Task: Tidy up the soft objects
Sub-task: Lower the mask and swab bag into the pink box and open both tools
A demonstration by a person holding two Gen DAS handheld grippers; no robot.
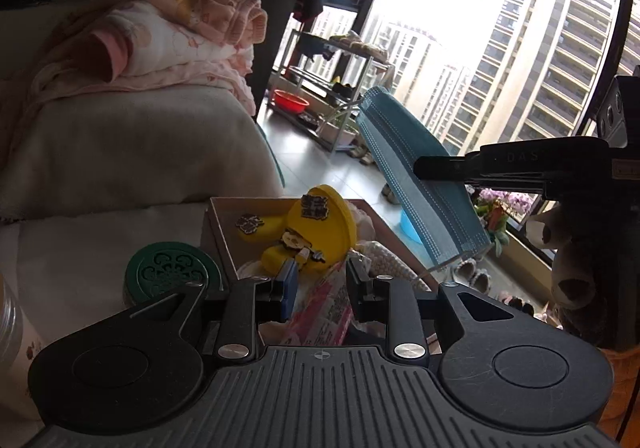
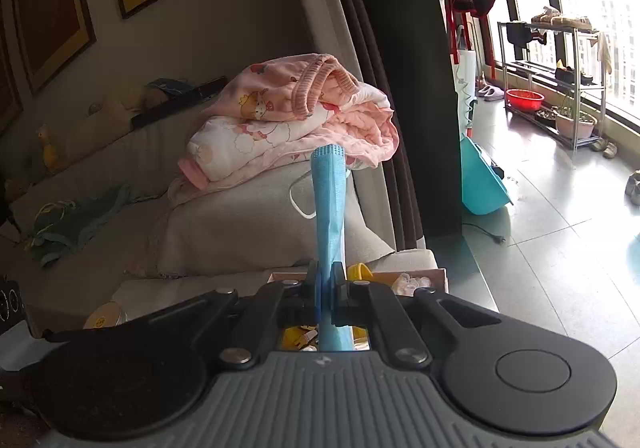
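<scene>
Right gripper (image 2: pixel 327 284) pinching mask (image 1: pixel 416 176), lower end hidden behind fingers; left gripper (image 1: pixel 320 278) spread over box (image 1: pixel 216 224); yellow toy (image 1: pixel 316 232) inside, partly blocked.

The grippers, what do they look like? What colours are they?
The left gripper and the right gripper look alike: black arms with silver bolts, two round black discs, and a ribbed grey base. The fingers have blue pads. Seen from the left wrist view, the right gripper's black side carries faint lettering, too blurry to read for sure. No cables or sleeves show.
</scene>
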